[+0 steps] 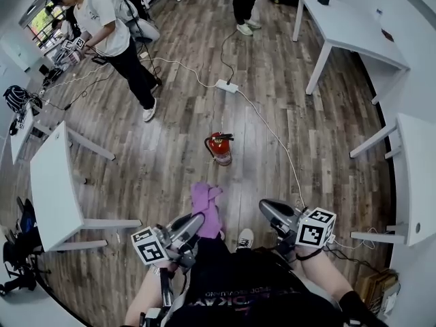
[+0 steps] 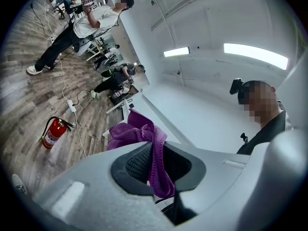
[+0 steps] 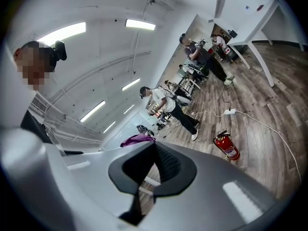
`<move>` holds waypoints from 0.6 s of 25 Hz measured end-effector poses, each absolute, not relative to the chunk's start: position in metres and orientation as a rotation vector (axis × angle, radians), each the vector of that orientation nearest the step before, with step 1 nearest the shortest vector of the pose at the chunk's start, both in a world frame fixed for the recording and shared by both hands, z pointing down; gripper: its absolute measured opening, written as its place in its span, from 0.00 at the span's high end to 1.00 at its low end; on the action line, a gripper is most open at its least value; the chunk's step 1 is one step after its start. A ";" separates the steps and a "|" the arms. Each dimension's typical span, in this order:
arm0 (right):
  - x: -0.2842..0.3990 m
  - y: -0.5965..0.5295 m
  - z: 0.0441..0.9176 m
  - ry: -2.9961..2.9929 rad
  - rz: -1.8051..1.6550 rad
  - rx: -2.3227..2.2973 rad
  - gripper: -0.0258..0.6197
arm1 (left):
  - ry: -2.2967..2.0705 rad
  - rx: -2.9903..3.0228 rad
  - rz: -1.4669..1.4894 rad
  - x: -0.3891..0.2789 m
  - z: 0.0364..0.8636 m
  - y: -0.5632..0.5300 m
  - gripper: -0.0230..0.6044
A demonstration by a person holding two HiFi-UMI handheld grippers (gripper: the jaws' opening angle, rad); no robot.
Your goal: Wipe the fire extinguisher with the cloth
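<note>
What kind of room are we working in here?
Probably an open office or lab workspace: plain white tables on a grey wood-plank floor, a white power strip with cables across it, and another person nearby.

1. Left tongs: held about level, jaws clamped on the cloth.
2. Right tongs: jaws closed together, empty, tilted slightly downward.
3. Both tongs point forward, side by side, apart.

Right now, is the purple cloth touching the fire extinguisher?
No, the purple cloth is held in the left gripper, apart from the fire extinguisher on the wooden floor.
</note>
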State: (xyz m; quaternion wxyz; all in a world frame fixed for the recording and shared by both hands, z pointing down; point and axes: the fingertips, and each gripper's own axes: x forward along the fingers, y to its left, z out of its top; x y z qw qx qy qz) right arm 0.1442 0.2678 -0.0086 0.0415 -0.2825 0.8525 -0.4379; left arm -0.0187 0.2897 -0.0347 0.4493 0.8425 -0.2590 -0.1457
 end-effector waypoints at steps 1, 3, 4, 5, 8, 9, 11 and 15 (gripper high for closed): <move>0.144 0.266 -0.008 2.612 -1.342 -0.871 0.95 | -0.640 2.084 -0.362 -0.020 -0.033 0.286 0.89; 0.144 0.262 -0.006 2.616 -1.344 -0.883 0.95 | -0.639 2.083 -0.366 -0.025 -0.031 0.278 0.89; 0.142 0.260 -0.006 2.619 -1.345 -0.890 0.95 | -0.639 2.082 -0.369 -0.028 -0.030 0.273 0.89; 0.141 0.256 -0.005 2.622 -1.344 -0.898 0.95 | -0.639 2.082 -0.372 -0.033 -0.028 0.268 0.89; 0.132 0.243 -0.005 2.628 -1.331 -0.930 0.95 | -0.635 2.080 -0.381 -0.050 -0.024 0.251 0.89; 0.129 0.238 -0.005 2.628 -1.326 -0.941 0.95 | -0.632 2.080 -0.381 -0.055 -0.023 0.245 0.89; 0.122 0.227 -0.003 2.626 -1.321 -0.965 0.95 | -0.624 2.077 -0.379 -0.066 -0.018 0.234 0.89; 0.109 0.197 -0.002 2.614 -1.311 -1.032 0.95 | -0.602 2.066 -0.376 -0.087 -0.009 0.203 0.89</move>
